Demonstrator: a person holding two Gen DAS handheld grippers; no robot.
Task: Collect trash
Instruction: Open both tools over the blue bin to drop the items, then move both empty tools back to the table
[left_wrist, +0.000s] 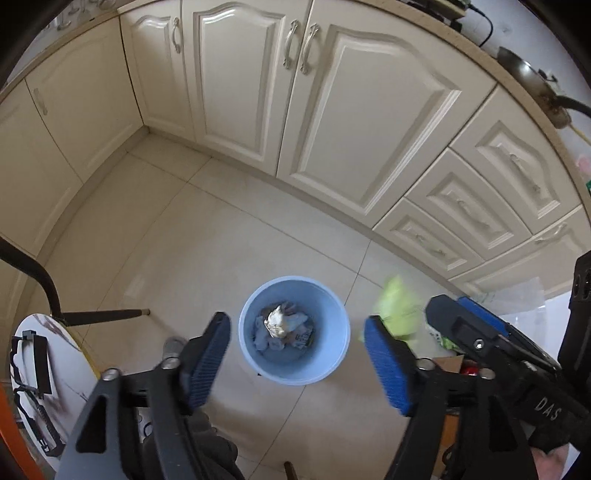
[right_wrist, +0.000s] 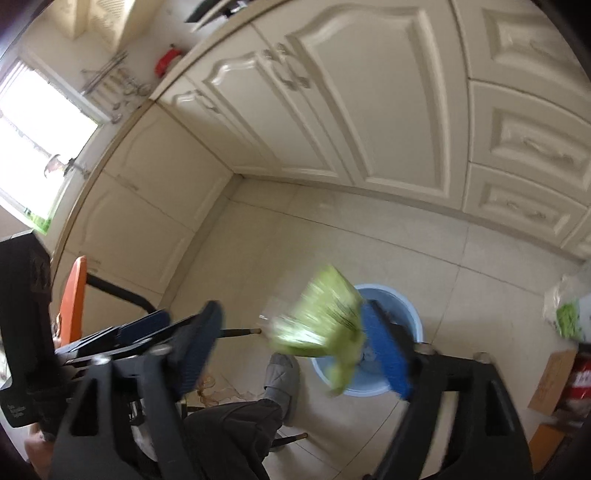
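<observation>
Left wrist view looked straight down onto the blue bin (left_wrist: 294, 330), which stood on the tiled floor (left_wrist: 207, 236) near the cream cabinets (left_wrist: 332, 110) and already held crumpled paper and wrappers (left_wrist: 282, 325). The left tool (left_wrist: 297, 360) hung above it with its 2 blue pads spread wide and nothing between them — likely so as to frame the bin's mouth and keep it in sight.

From the right wrist camera, the right tool (right_wrist: 295, 354) was also spread apart. A green wrapper (right_wrist: 321, 314), heavily blurred, sat between its pads and close against the right-hand one, overlapping the bin's rim (right_wrist: 402, 306). Whether it touched that pad or was already falling free I could not tell; the blur and the open pads suggested a release over the bin. In the left view the same wrapper (left_wrist: 397, 306) appeared beside the bin, just to its right — so the drop might land near the rim rather than dead centre.

A grey slipper (right_wrist: 282, 376) stood just beside the bin. A round white surface (left_wrist: 51, 369) sat at the lower left, and a clear bag with more green scraps (right_wrist: 569, 314) lay on the floor to the right, apparently still uncollected.
</observation>
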